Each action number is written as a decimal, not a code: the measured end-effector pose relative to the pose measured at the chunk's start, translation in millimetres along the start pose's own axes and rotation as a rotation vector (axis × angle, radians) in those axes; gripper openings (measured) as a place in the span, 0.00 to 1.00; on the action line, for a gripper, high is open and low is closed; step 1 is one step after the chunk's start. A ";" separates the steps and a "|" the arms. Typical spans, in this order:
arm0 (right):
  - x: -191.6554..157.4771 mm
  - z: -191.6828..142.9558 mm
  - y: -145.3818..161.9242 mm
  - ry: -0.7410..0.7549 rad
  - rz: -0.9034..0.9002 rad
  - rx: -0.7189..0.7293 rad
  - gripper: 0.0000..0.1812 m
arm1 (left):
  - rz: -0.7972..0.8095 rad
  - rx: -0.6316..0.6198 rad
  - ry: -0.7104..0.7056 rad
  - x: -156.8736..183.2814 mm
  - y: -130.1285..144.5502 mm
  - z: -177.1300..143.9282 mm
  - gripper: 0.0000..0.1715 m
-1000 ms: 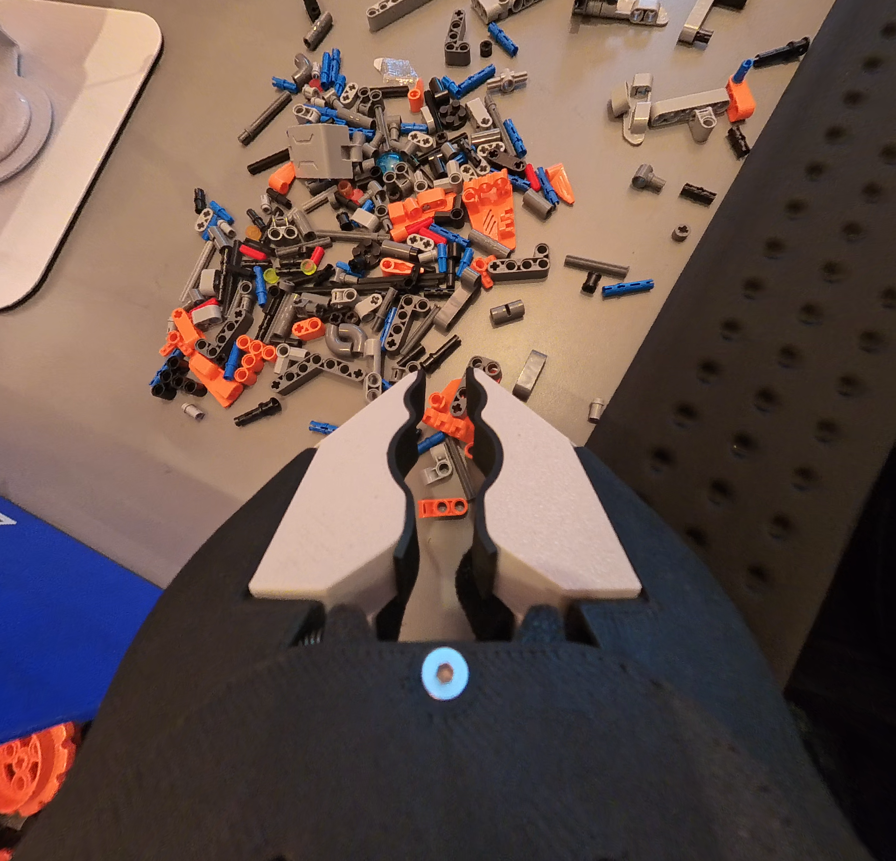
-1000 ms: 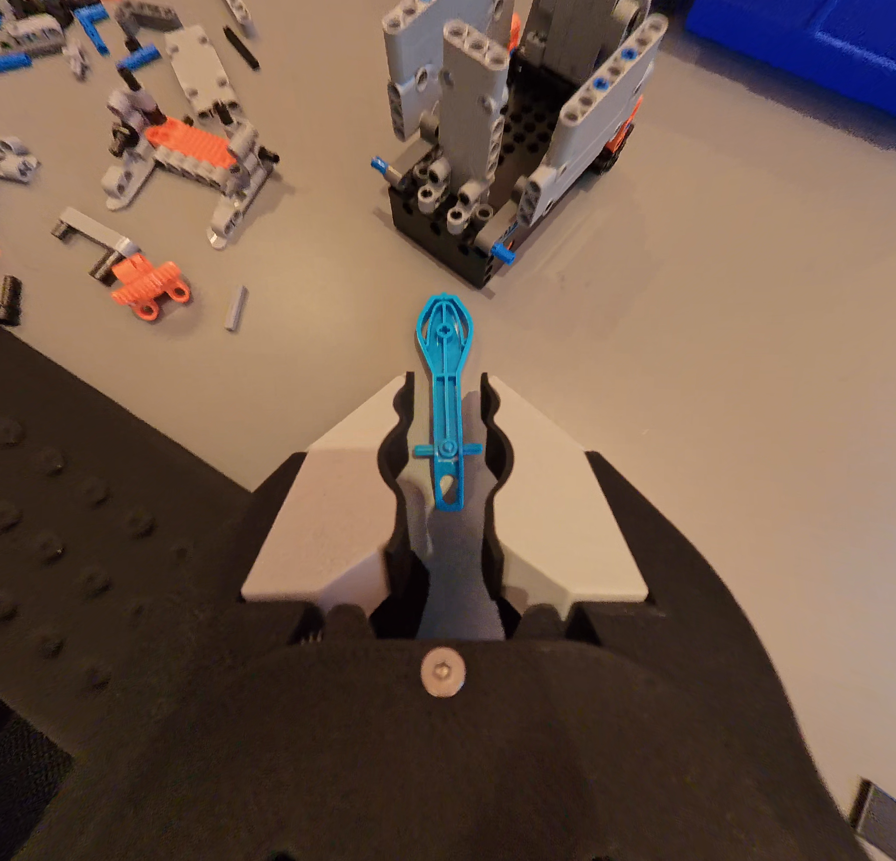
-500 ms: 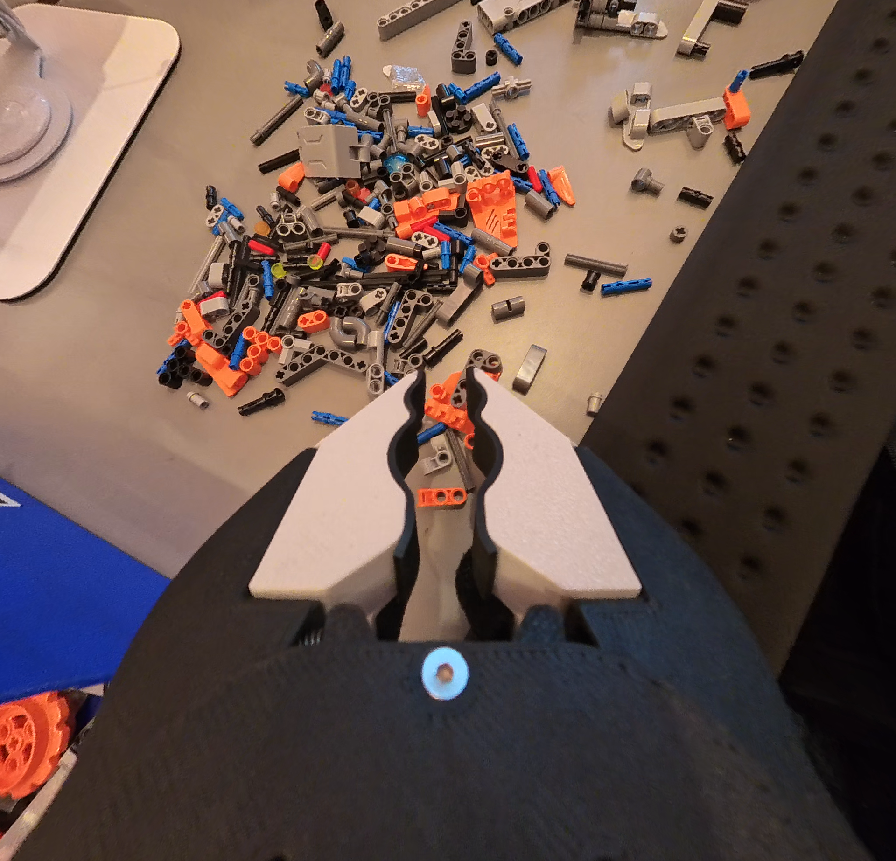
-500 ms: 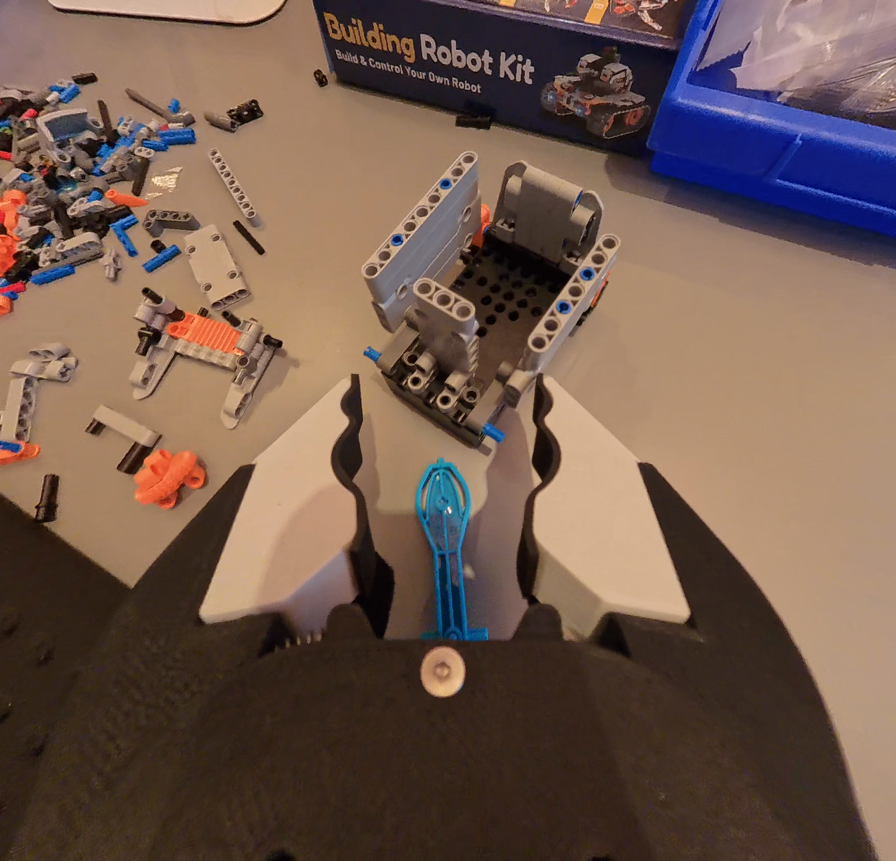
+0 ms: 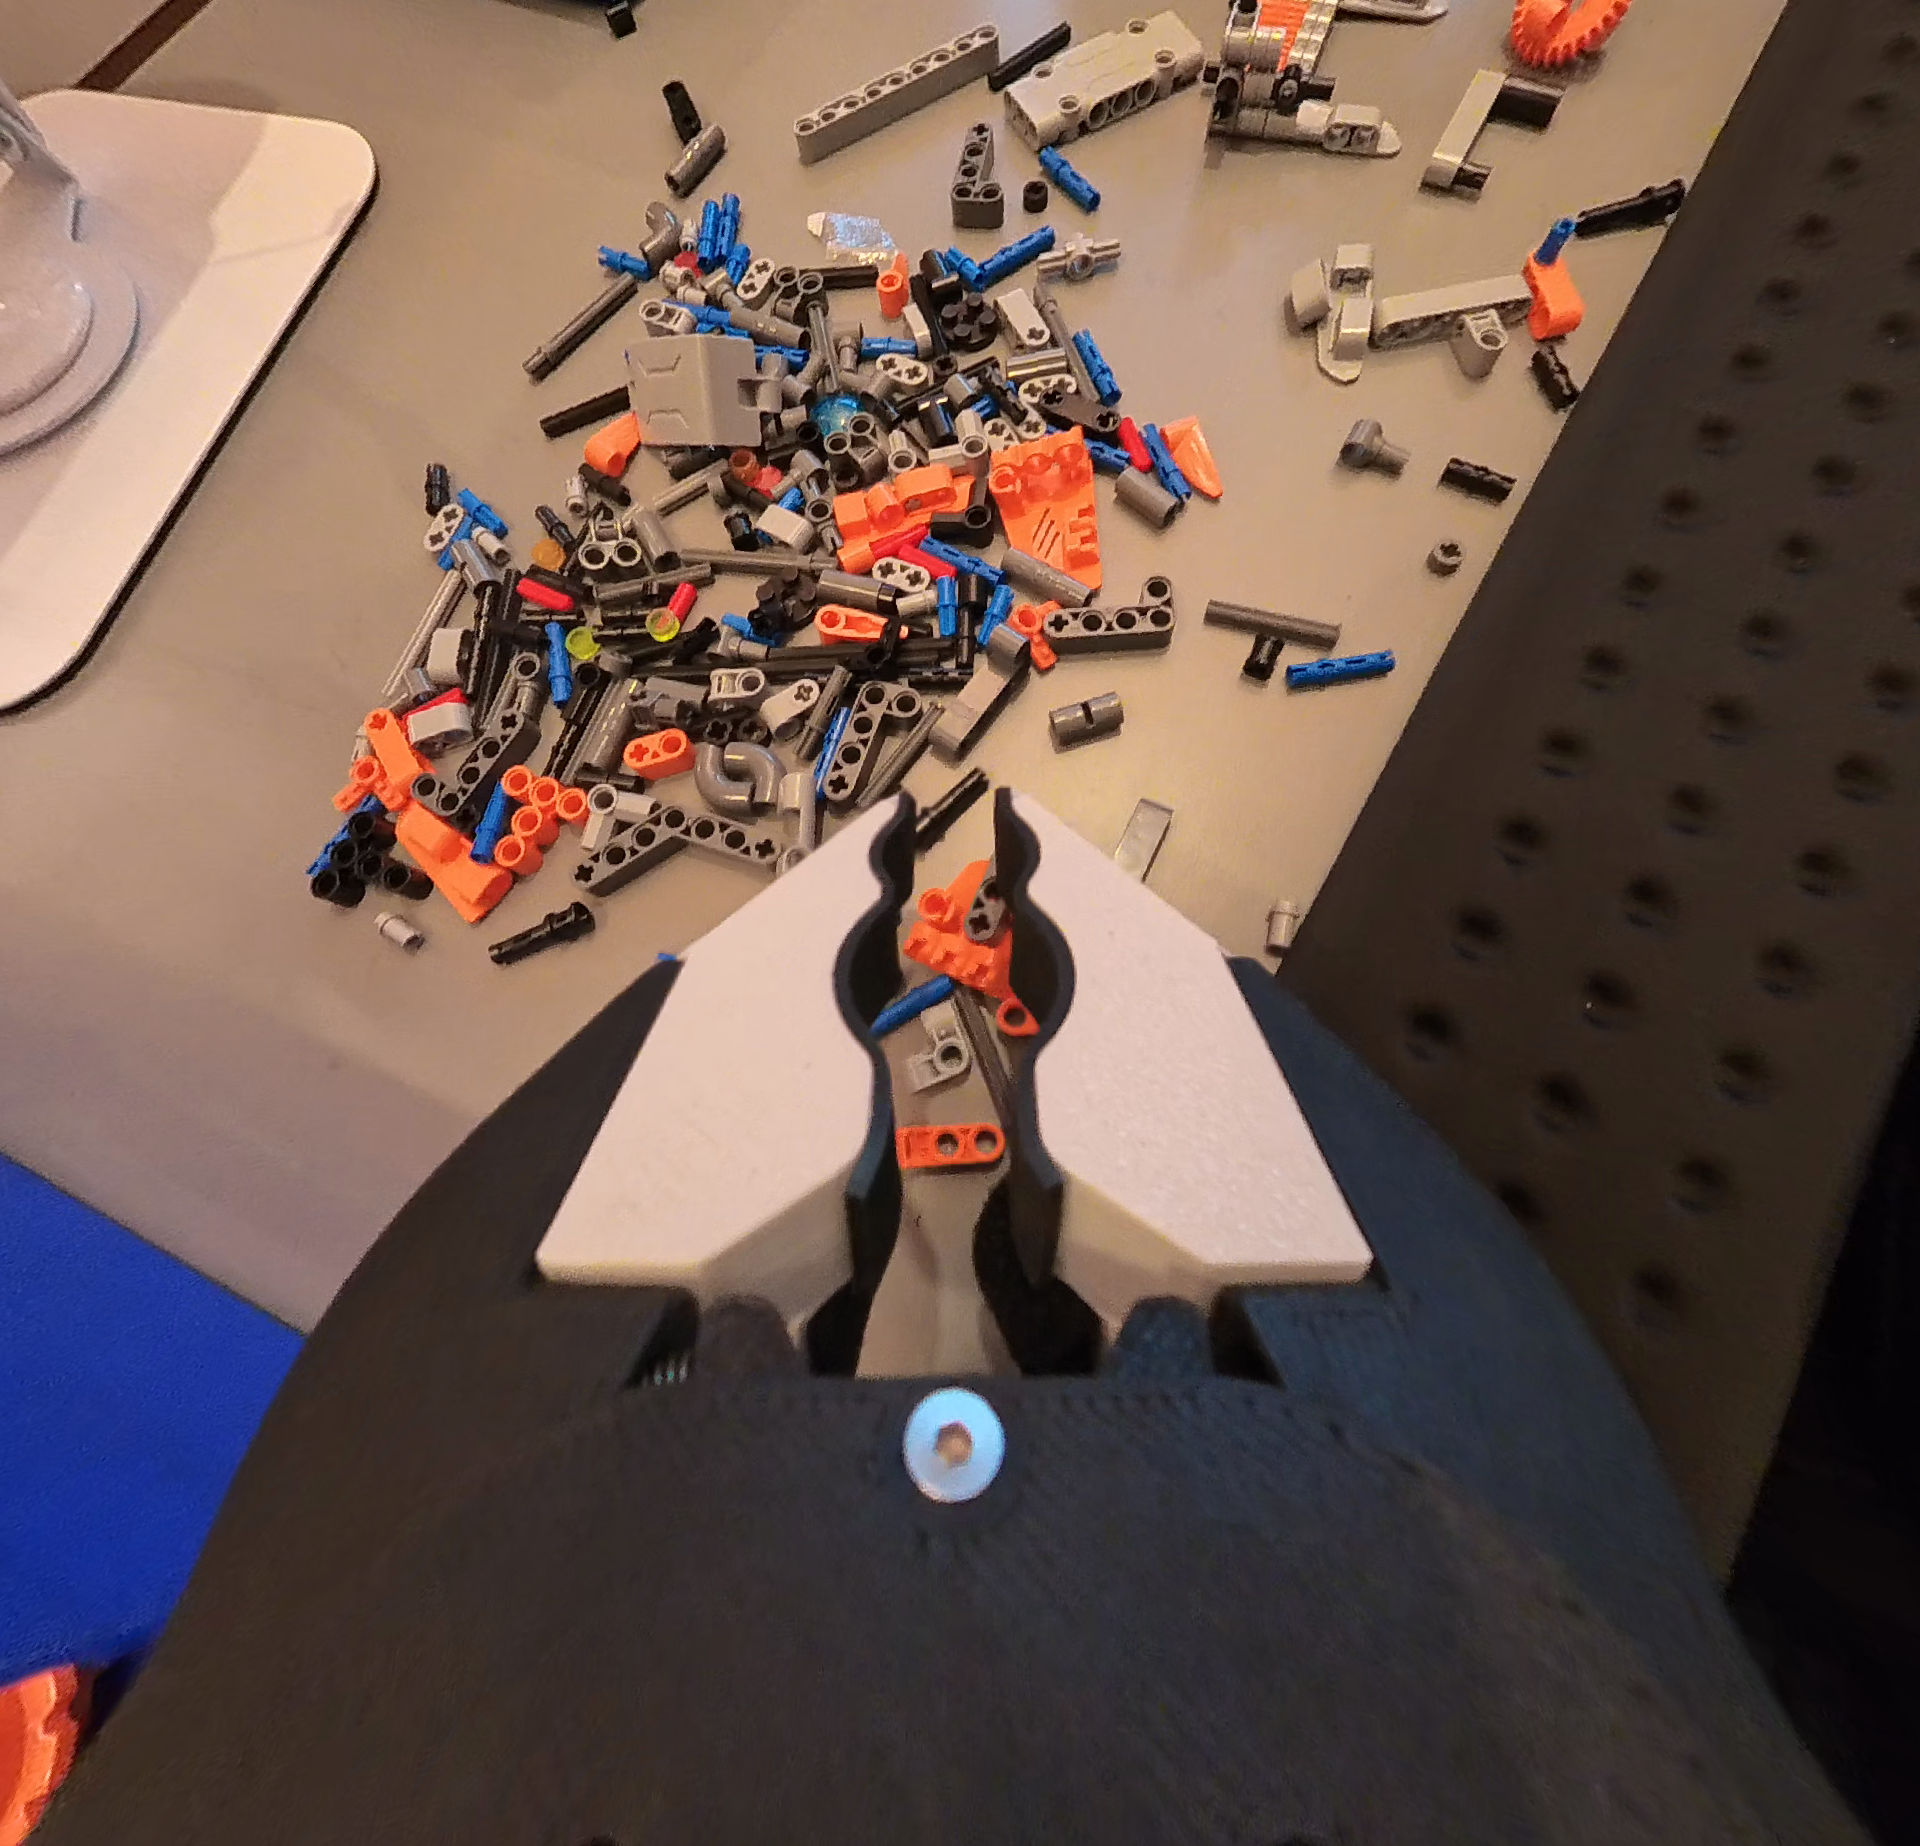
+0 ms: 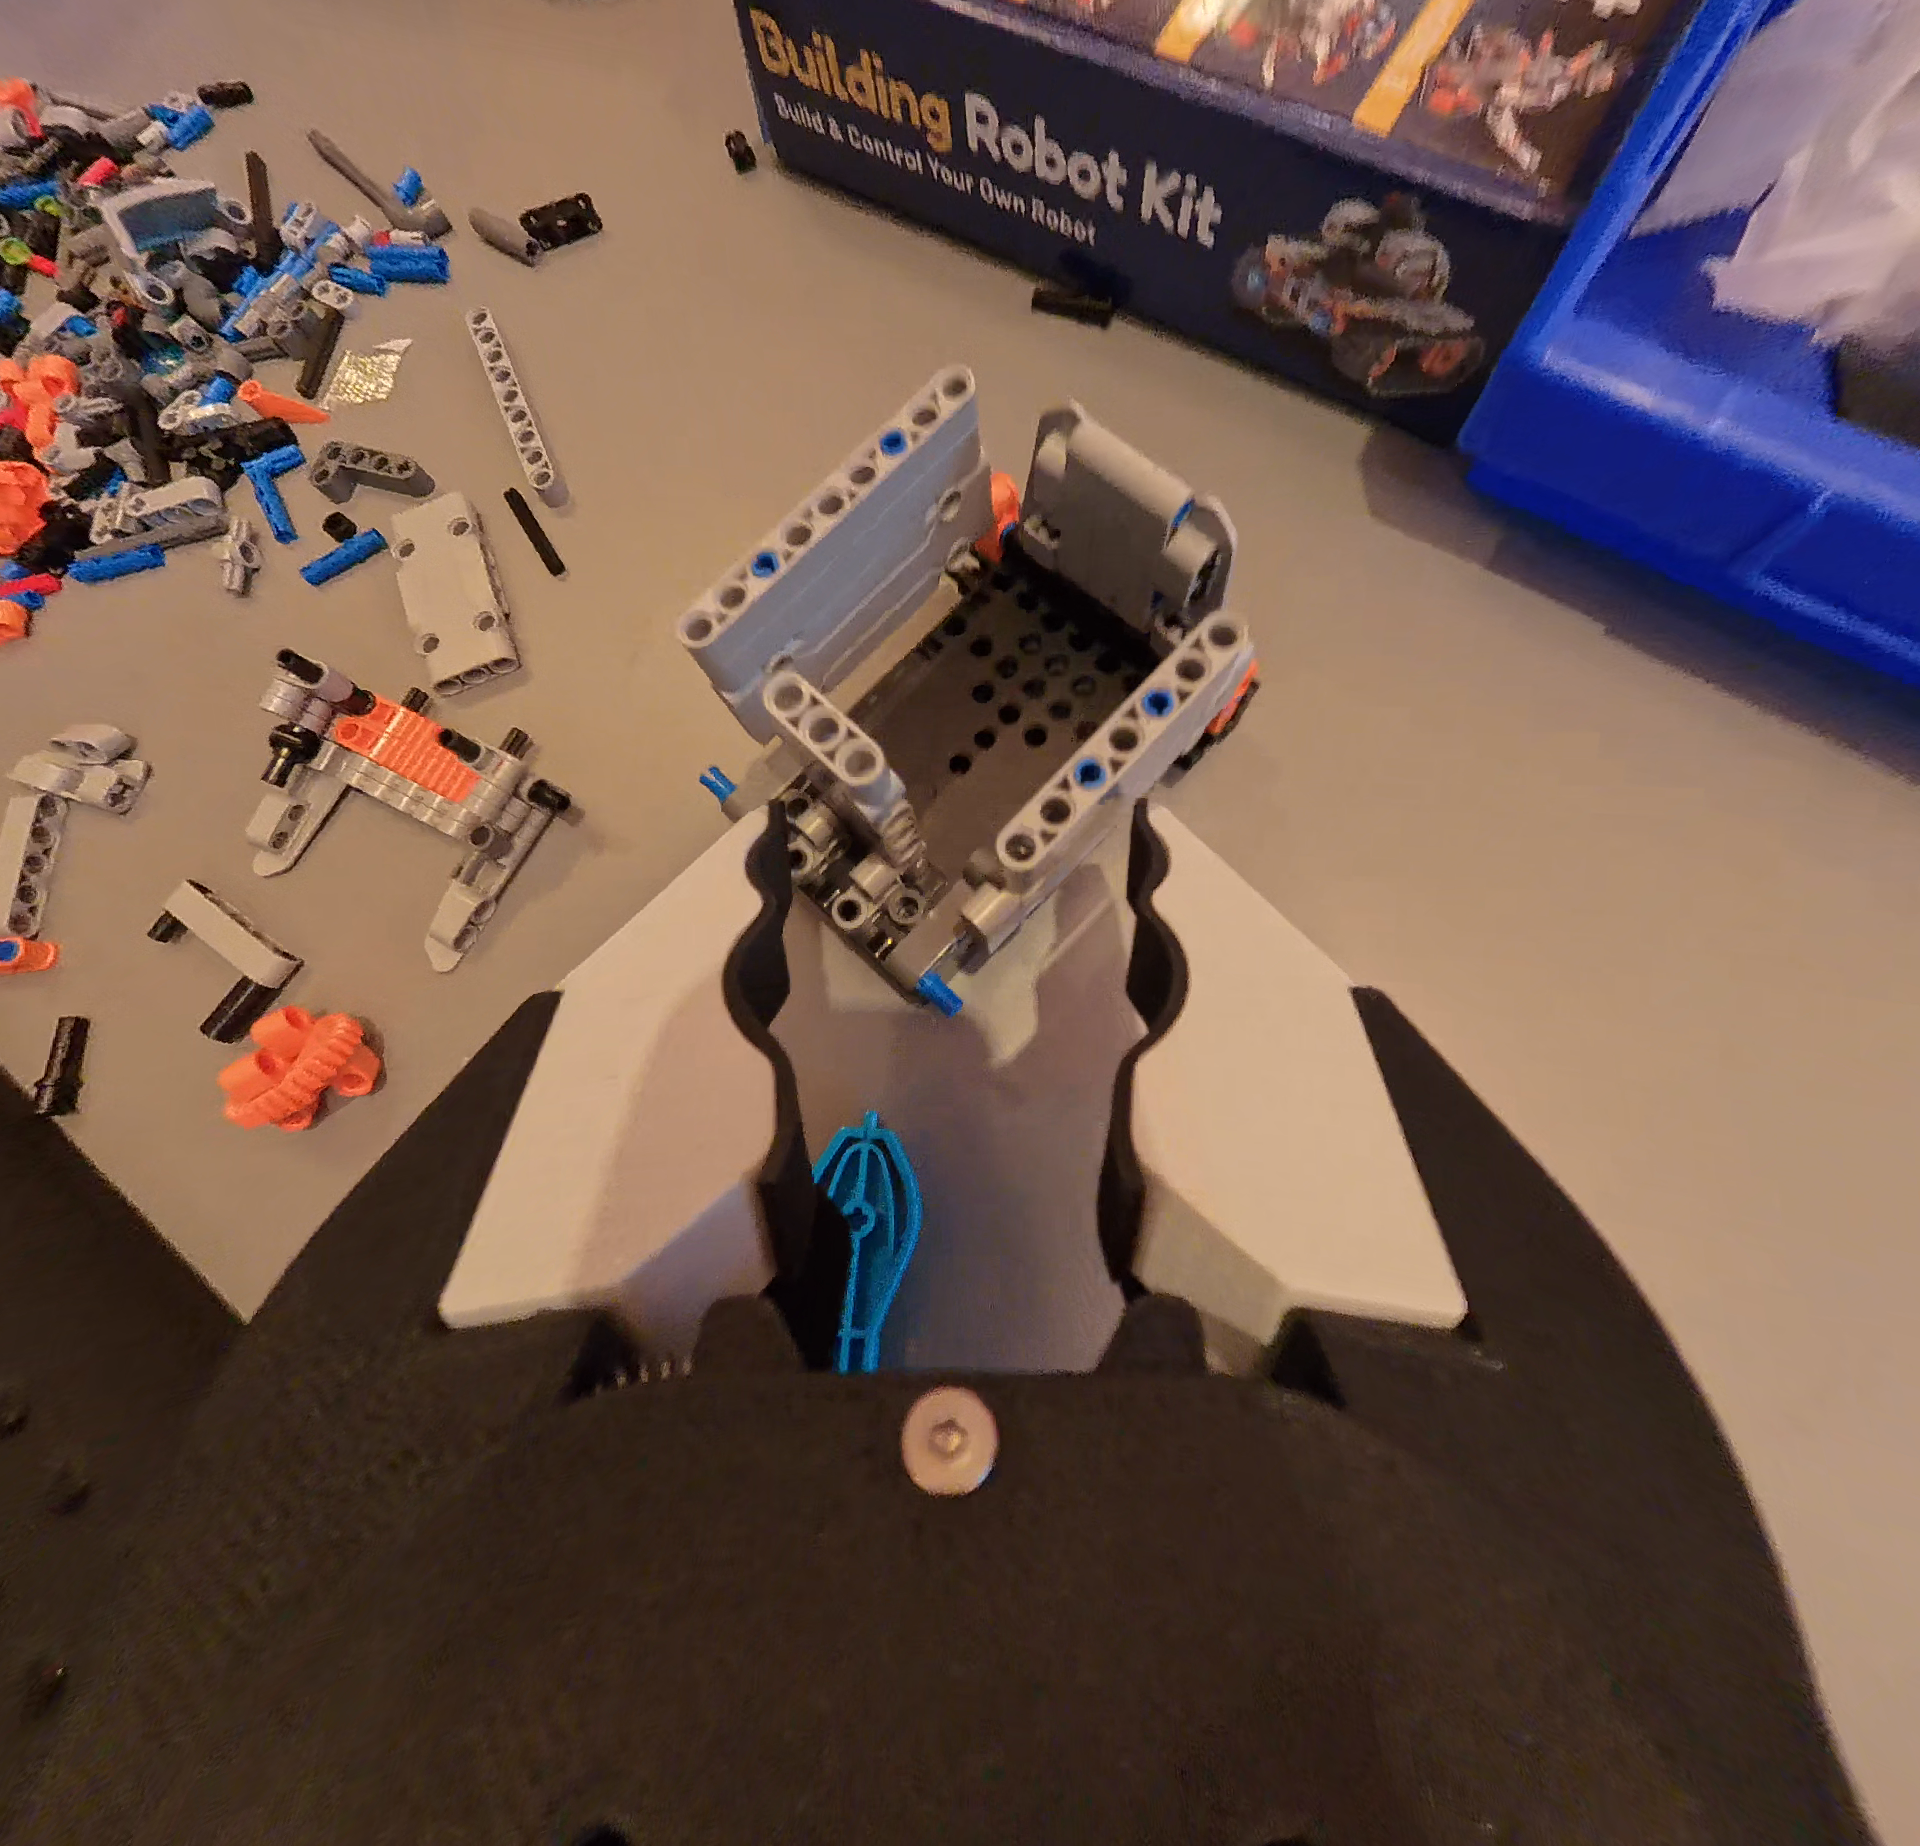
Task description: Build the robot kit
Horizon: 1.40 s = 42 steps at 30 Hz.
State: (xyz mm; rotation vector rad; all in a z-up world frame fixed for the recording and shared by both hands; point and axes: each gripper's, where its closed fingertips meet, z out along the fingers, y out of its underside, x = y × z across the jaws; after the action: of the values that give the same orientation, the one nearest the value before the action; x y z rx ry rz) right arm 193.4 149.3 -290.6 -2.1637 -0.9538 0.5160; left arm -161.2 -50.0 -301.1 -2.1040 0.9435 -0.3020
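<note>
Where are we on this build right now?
Done: a walled grey frame stands assembled. In hand: nothing; the right tongs gape at its near end, a blue tool loose between them; the left tongs, barely open, hover empty over the parts pile. Remaining: that pile and an orange-and-grey piece lie unattached.

Black hand-held gripper (image 5: 954,820), grey fingers (image 5: 748,1069), silver screw (image 5: 953,1445).
</note>
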 end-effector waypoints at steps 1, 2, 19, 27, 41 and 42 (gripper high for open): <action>-0.1 -4.3 -6.9 0.003 -0.025 0.014 0.37 | 0.004 0.007 0.002 0.8 -1.7 1.4 0.07; -1.5 -9.1 -15.8 0.002 -0.060 0.038 0.38 | 0.006 0.014 0.005 1.6 -3.5 3.1 0.07; -45.0 26.8 -47.2 -0.162 -0.375 -0.085 0.45 | 0.003 0.064 0.082 13.9 -16.9 19.7 0.07; -49.7 26.1 -45.4 -0.174 -0.375 -0.087 0.44 | 0.001 0.063 0.082 13.3 -16.5 20.6 0.07; -53.5 19.1 -42.2 -0.155 -0.396 -0.099 0.42 | -0.001 0.056 0.078 12.8 -15.4 21.6 0.07; -54.7 18.1 -42.6 -0.160 -0.394 -0.097 0.42 | -0.001 0.057 0.078 12.8 -15.5 21.5 0.07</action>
State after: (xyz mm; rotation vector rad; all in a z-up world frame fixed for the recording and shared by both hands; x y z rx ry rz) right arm 126.9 136.3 -267.4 -1.9657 -1.4794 0.4599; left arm -133.6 -40.5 -304.9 -2.0540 0.9681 -0.4099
